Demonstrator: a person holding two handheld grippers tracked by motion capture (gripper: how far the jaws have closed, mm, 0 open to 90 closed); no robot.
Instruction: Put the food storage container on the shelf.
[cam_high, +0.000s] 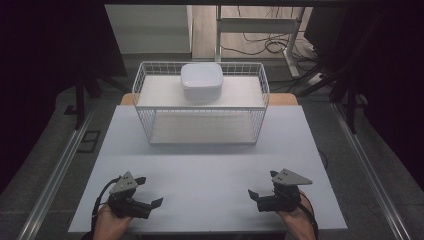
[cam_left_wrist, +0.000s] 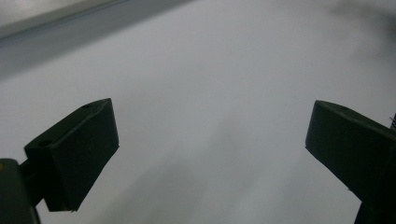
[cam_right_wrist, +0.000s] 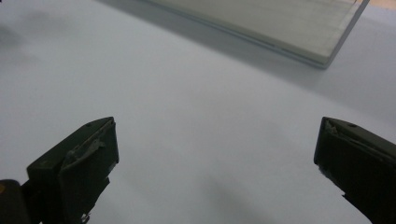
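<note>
Left tool (cam_high: 150, 192), far jaw edge-cropped

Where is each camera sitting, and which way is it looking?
High view: sits above the person's side, looks forward and down on the table, the wire basket and white bowl; both hands show, holding the left gripper and right gripper.
Left gripper view: rides the left gripper, looks along its wide-apart jaws at bare tabletop.
Right gripper view: rides the right gripper, jaws wide apart, looks toward the basket's bottom edge.
All share the table.
</note>
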